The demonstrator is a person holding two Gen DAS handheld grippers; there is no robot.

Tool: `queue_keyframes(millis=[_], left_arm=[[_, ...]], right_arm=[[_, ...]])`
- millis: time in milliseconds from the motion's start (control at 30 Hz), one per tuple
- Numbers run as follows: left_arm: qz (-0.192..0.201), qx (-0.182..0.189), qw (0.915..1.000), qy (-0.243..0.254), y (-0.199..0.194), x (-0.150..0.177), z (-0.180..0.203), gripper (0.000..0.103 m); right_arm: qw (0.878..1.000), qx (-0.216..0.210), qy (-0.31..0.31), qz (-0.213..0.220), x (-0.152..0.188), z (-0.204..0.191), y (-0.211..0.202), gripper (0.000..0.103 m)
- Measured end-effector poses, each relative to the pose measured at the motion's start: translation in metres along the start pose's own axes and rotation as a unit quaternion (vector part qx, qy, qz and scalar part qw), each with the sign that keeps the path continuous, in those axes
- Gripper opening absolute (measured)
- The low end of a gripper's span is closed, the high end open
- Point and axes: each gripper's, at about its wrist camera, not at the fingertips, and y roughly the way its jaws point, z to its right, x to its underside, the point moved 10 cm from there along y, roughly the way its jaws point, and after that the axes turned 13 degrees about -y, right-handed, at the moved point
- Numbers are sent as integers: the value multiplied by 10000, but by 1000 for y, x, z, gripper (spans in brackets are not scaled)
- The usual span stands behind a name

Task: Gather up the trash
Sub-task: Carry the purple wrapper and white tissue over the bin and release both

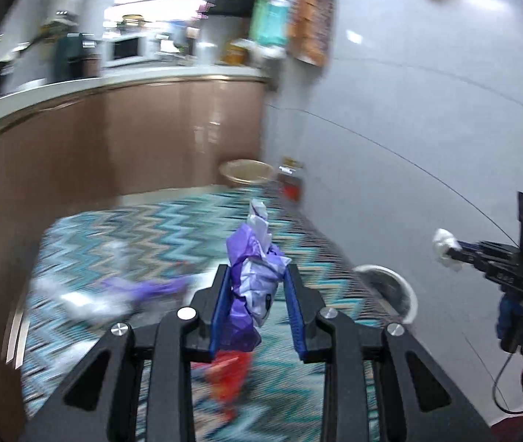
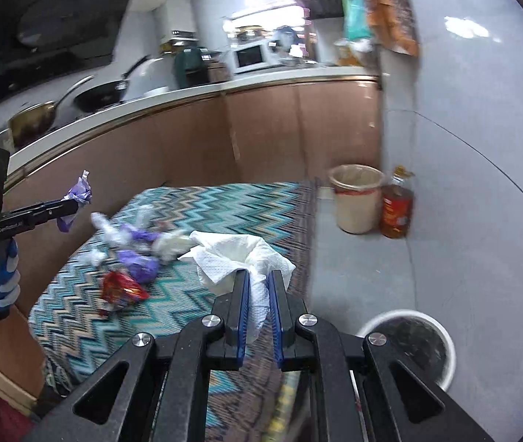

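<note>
1. Gripping a crumpled purple wrapper [image 1: 252, 280] in the left gripper [image 1: 257, 305], jaws clamped on it, held above the zigzag rug [image 1: 143, 232].
2. Pinching a white paper towel [image 2: 239, 258] in the right gripper [image 2: 259, 309], jaws closed on it.
3. Sitting just below: a white bin [image 2: 414, 346], dark-lined, contents unclear; standing farther off by the wall, a beige bin [image 2: 357, 199] beside an oil bottle [image 2: 395, 206].
4. Lying scattered on the rug: purple scraps [image 2: 138, 263] and a red wrapper [image 2: 121, 289].
5. Running behind: a cabinet counter [image 2: 224, 84].
</note>
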Motion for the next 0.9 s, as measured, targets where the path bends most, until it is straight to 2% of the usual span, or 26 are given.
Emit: queue_keyframes(millis=[133,233,400,500,767,900], left_arm=[[-430,458,9969,468,54,8,81,28],[-808,777,9903,824,99,19,141,28],[-1314,1029,9795,1132,164,37,209,28],[-1552,1039,9737,1304,203,49,240,28],[-2155,932,9656,1120,286,77,276,29],[-2403,915,9611,1007,313,91,280,29]], right_arm=[[9987,314,362,-178,32,48,-6,11],[9965,487,593,-336,54,79,-6,11],[9896,735,1045,-661,95,129,1,11],[9858,851,1186,-825,111,153,6,12],[9775,1010,1341,-1278,143,199,39,14],[9714,1063,1477,-1525,162,211,62,20]])
